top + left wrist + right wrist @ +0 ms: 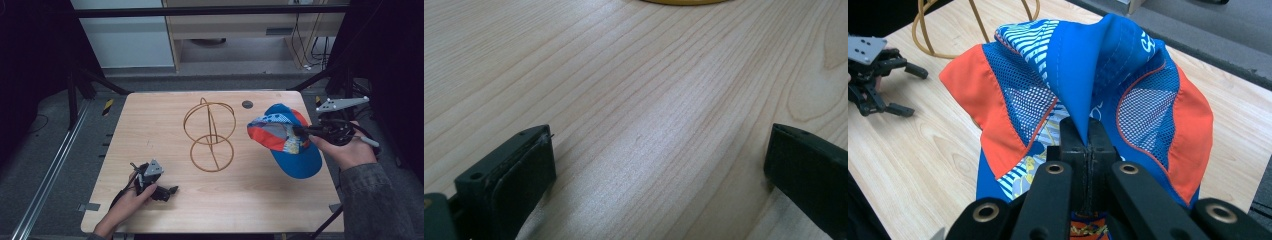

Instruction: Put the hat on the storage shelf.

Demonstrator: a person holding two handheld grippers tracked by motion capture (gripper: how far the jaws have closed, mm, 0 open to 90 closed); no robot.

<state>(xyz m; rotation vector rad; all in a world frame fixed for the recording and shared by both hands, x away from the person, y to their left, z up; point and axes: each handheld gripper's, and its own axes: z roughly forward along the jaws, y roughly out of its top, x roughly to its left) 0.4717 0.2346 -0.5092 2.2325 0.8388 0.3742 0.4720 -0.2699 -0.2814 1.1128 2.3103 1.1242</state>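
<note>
1. Table (150, 125): pale wood, fine straight grain, smooth matt finish.
2. Cap (1098, 65): blue cloth with orange trim and open mesh panels.
3. Wire frame (210, 135) left of cap: thin golden metal rod.
4. Right gripper (1087, 145): matt black plastic.

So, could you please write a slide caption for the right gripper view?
Right gripper, jaws shut, pinching a fold of the blue and orange cap above the wooden table.

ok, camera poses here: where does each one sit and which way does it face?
High view: above the person's side, looking forward and down at the table; both hands and forearms show.
Left gripper view: low over bare wood, between its open jaws.
Right gripper view: along jaws shut on the cap.
Shared: high and right gripper views both show the cap, wire stand, left gripper.
</note>
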